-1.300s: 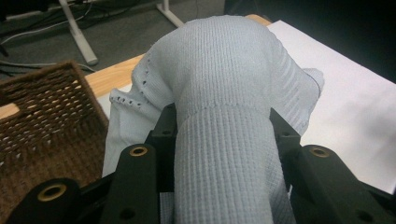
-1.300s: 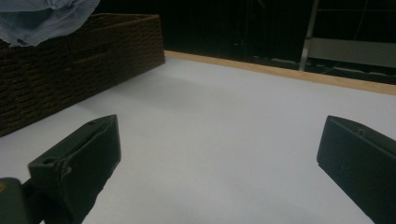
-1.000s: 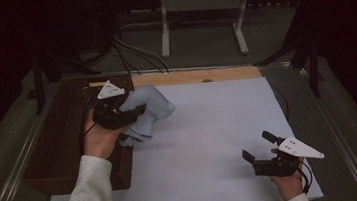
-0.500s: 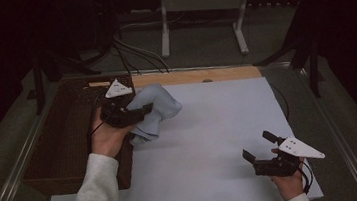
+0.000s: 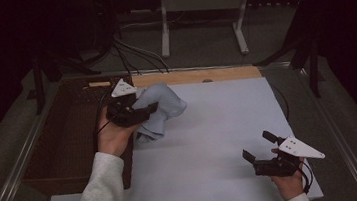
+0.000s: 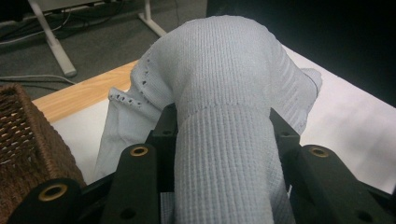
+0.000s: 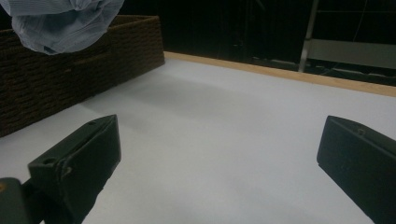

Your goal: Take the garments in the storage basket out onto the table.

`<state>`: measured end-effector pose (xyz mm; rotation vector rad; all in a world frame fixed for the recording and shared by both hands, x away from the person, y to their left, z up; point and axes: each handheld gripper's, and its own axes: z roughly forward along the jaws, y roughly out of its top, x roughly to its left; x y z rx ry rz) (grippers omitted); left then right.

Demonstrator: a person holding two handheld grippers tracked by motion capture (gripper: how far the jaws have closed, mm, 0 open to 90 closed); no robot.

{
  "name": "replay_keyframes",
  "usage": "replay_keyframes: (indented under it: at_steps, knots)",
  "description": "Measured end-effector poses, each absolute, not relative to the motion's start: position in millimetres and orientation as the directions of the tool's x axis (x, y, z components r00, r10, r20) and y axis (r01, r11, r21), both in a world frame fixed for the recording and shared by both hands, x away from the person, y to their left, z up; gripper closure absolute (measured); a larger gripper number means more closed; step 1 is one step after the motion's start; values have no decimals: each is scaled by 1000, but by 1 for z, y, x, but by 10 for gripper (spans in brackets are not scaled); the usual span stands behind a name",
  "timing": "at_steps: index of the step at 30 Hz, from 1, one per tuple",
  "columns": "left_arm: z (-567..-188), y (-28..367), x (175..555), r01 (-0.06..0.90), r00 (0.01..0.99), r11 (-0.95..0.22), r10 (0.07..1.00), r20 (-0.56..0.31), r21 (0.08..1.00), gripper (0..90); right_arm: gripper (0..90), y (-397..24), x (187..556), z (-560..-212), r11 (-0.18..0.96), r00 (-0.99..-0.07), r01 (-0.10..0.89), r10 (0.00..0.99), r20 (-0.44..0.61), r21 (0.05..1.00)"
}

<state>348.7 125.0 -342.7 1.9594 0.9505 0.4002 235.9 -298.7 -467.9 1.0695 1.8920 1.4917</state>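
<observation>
A pale blue knitted garment (image 5: 159,107) hangs bunched over the left part of the white table (image 5: 219,126), lifted off it. My left gripper (image 5: 142,113) is shut on it; in the left gripper view its ribbed cuff (image 6: 224,154) is pinched between the two black jaws. The same garment (image 7: 60,18) hangs in the air at the top left of the right gripper view. My right gripper (image 5: 257,145) rests near the table's front right corner, jaws wide open with nothing between them (image 7: 219,154).
A dark brown wicker basket (image 5: 70,137) stands along the table's left side, right beside my left hand. A bare wooden strip (image 5: 199,75) edges the table's far side. Cables and a white stand (image 5: 198,23) lie on the floor beyond.
My left hand has carried the garment slightly away from me and to the right, and the cloth now hangs more bunched. The right gripper has stayed where it was.
</observation>
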Motion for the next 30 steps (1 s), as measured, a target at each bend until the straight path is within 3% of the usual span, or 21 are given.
replay_keyframes:
  at_steps: [30]
  knots:
    - [-350, 99, 352, 452, 680, -314, 727, -95, 835, 589, 0, -299, 236, -468, 90, -566, 273, 820, 84, 958]
